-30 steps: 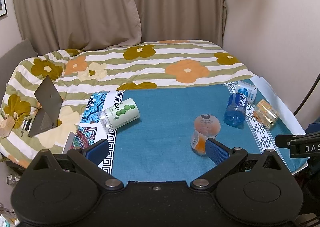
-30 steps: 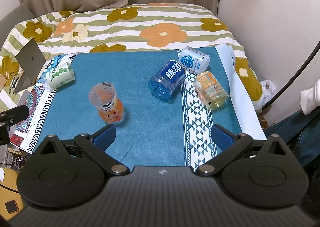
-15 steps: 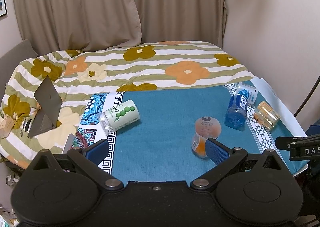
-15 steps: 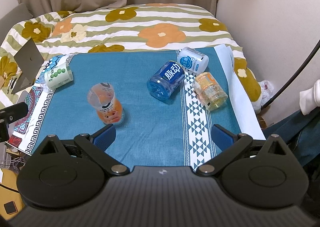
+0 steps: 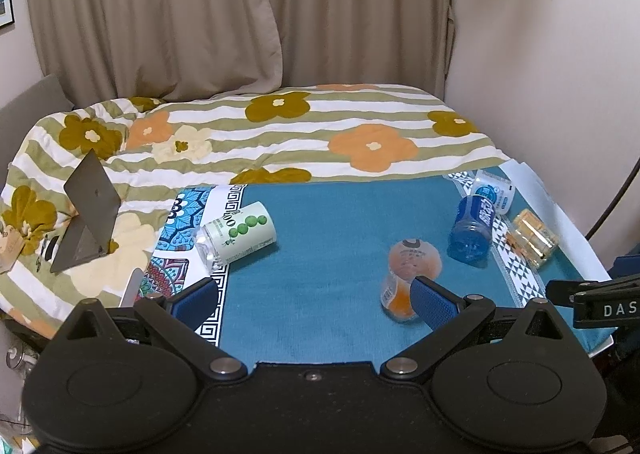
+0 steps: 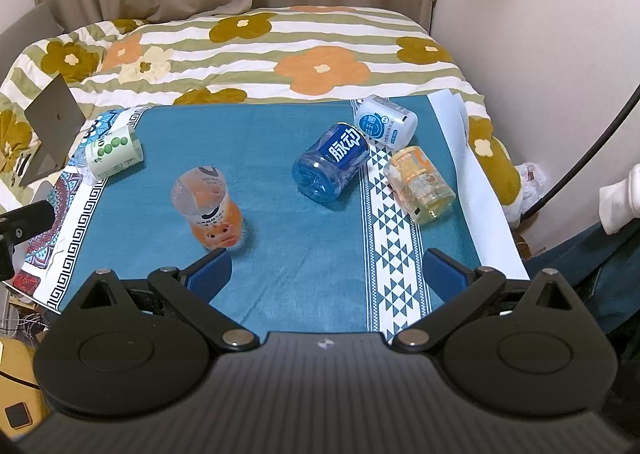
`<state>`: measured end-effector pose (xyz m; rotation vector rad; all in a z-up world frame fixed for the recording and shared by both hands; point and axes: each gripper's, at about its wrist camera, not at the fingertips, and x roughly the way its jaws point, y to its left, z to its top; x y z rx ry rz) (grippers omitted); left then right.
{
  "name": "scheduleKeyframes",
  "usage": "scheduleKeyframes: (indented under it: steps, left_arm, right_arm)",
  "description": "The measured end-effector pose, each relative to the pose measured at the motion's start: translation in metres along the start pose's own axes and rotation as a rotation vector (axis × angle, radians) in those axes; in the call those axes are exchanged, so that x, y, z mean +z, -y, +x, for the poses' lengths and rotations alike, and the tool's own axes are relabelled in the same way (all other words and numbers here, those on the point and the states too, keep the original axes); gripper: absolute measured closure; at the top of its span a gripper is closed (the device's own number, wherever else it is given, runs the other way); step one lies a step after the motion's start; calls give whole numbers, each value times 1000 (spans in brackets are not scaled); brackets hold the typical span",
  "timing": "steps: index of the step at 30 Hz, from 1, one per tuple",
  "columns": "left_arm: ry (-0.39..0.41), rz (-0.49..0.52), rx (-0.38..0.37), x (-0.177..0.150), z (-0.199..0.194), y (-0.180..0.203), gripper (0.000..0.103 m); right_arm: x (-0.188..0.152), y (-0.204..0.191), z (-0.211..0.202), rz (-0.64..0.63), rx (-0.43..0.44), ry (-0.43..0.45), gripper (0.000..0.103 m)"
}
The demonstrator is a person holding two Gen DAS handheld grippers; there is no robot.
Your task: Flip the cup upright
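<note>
The orange cup (image 6: 208, 206), left of the blue bottle (image 6: 332, 162) on the table (image 6: 280, 274), has tipped further over; both grippers' fingers (image 6: 210, 274) remain spread, empty. Righting remains undone.

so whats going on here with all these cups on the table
A person holds a pair of tongs in each hand over a table with a blue cloth. Both the left tongs and the right tongs are open and empty. Five cut-bottle cups are there: the orange cup stands mouth-down nearest the tongs; the green-dot cup, blue cup, white cup and yellow cup lie on their sides.
</note>
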<state>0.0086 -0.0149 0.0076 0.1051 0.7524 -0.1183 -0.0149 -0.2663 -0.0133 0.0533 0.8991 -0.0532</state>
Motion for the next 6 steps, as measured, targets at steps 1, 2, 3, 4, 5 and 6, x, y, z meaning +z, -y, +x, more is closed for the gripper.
scheduleKeyframes:
  steps: [1,2,3,4,5,6]
  left_arm:
    - [-1,-1,3,0,1,0,0]
    - [-2,-3,3,0,2,-1,0]
    - [-2,-7,2,0,3,-2,0]
    - [-2,-12,5,0,3,-3,0]
    - [-2,-16,11,0,4,-4,0]
    - [-2,-18,21,0,4,-5,0]
  right_arm:
    - [0,0,0,0,-1,1,0]
    - [0,0,0,0,0,1,0]
    - [0,0,0,0,2,2,0]
    - [1,0,0,-1,5,2,0]
    - [1,0,1,-4,11,3,0]
    - [2,-1,2,-9,18,3,0]
